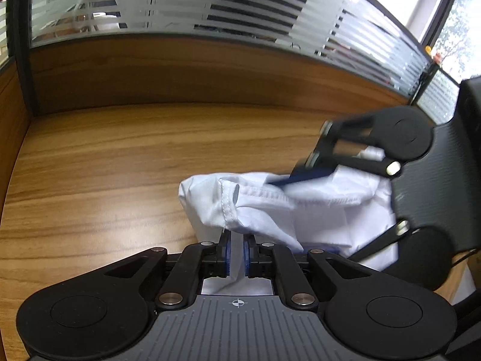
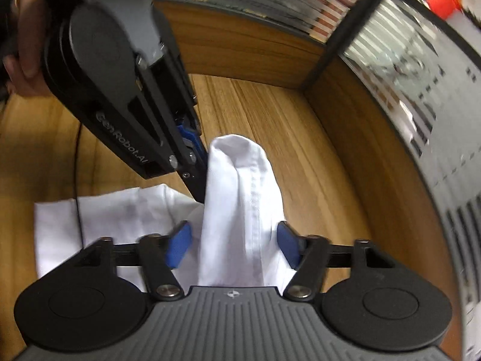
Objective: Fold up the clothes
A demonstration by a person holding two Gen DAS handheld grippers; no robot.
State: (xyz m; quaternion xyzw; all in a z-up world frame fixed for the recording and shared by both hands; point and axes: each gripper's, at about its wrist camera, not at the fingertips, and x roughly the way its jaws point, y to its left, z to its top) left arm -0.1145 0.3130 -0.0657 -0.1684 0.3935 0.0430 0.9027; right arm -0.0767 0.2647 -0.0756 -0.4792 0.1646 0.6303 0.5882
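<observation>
A white garment [image 1: 315,207] lies crumpled on the wooden desk [image 1: 120,165]. One hemmed fold of it runs into my left gripper [image 1: 237,252], whose blue pads stand close together and pinch the cloth. In the right wrist view the left gripper [image 2: 200,191] comes in from the upper left and holds a ridge of the garment [image 2: 240,198] up off the desk. My right gripper [image 2: 234,246] is open astride that ridge, and its blue pads [image 2: 180,246] do not press on the cloth. In the left wrist view the right gripper [image 1: 303,176] is blurred over the garment's right side.
Wooden partitions topped with striped frosted glass [image 1: 240,9] wall the desk at the back and right [image 2: 375,156]. A person's hand [image 2: 24,60] holds the left gripper. A thin black cable [image 2: 78,186] crosses the flat part of the garment.
</observation>
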